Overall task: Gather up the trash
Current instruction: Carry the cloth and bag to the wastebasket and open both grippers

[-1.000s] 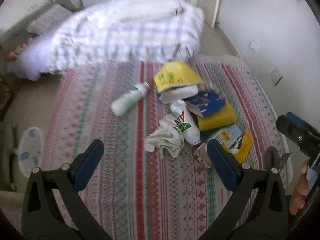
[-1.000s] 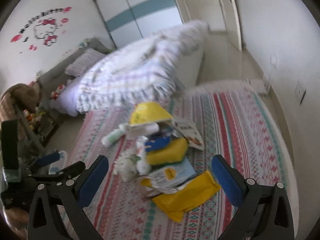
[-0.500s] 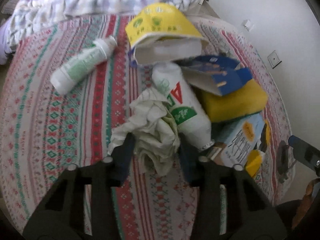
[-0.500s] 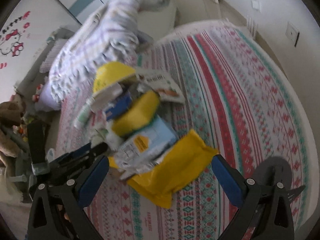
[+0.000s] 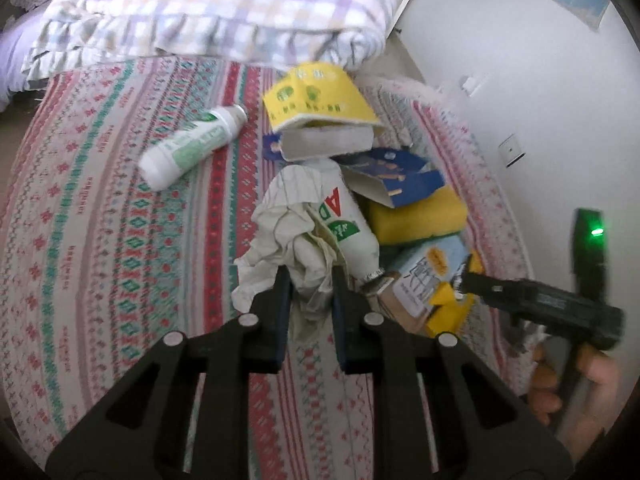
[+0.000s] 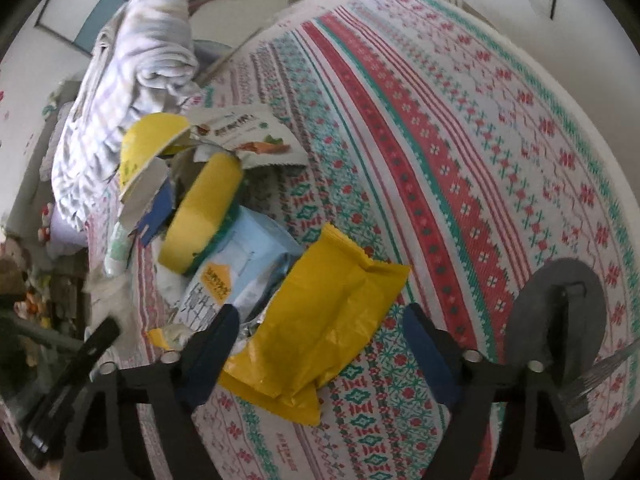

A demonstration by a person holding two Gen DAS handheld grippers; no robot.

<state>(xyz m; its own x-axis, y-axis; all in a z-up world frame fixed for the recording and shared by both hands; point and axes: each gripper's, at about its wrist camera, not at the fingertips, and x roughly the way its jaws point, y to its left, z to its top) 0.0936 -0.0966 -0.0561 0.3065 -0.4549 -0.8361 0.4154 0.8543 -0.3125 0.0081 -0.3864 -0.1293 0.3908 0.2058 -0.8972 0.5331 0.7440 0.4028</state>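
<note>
Trash pile on a red, green and white patterned woven rug (image 5: pixel 120 240), seen from both wrist cameras.

Left wrist view: the left gripper (image 5: pixel 307 296) has its blue-padded jaws drawn narrow, pinching the near end of a crumpled off-white paper wad (image 5: pixel 292 240). The wad lies directly between and just beyond the fingertips. Touching its right side lies a white plastic bottle with red and green lettering (image 5: pixel 348 220). Farther left, apart from the pile, a white bottle with a green label (image 5: pixel 192 142) lies on its side. At the far end of the pile sits a yellow printed carton (image 5: pixel 316 98); right of the lettered bottle are a torn blue cardboard box (image 5: pixel 396 178) and a yellow sponge block (image 5: pixel 420 216). A checked purple-and-white quilt (image 5: pixel 208 12) lies beyond the rug.

Right wrist view: the right gripper (image 6: pixel 320 344) stands wide, its jaws on either side of the near end of a flat yellow plastic pouch (image 6: pixel 320 320). The left pad touches or overlaps the pouch edge; the right pad is apart from it. A pale blue printed packet (image 6: pixel 244 264) lies just beyond, partly under the pouch, with the yellow sponge block (image 6: pixel 208 208) tilted against it.
</note>
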